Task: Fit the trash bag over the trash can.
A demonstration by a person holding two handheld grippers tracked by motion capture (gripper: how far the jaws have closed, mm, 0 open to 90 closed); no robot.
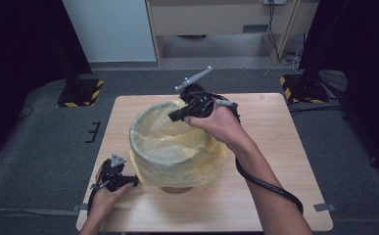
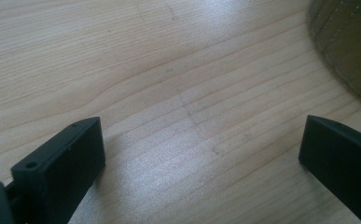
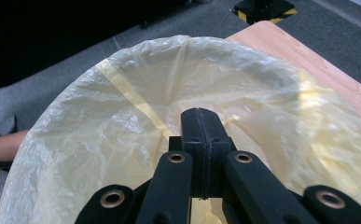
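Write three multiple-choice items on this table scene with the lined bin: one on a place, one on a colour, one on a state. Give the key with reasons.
1. Where does the left claw sit?
A. inside the bin
B. low over the table, beside the bin's base
C. on the floor

2. What colour is the bag lining the bin?
A. yellow
B. black
C. blue

3. How do the right claw's jaws stand?
A. wide apart
B. clamped on a cup
C. closed together

Key:
1 B, the high view shows it at the near left part of the table, next to the bin.
2 A, the thin film over the rim is pale yellow in the high view and the right gripper view.
3 C, the right gripper view shows the two jaws meeting over the bag's opening; whether film is pinched between them cannot be told.
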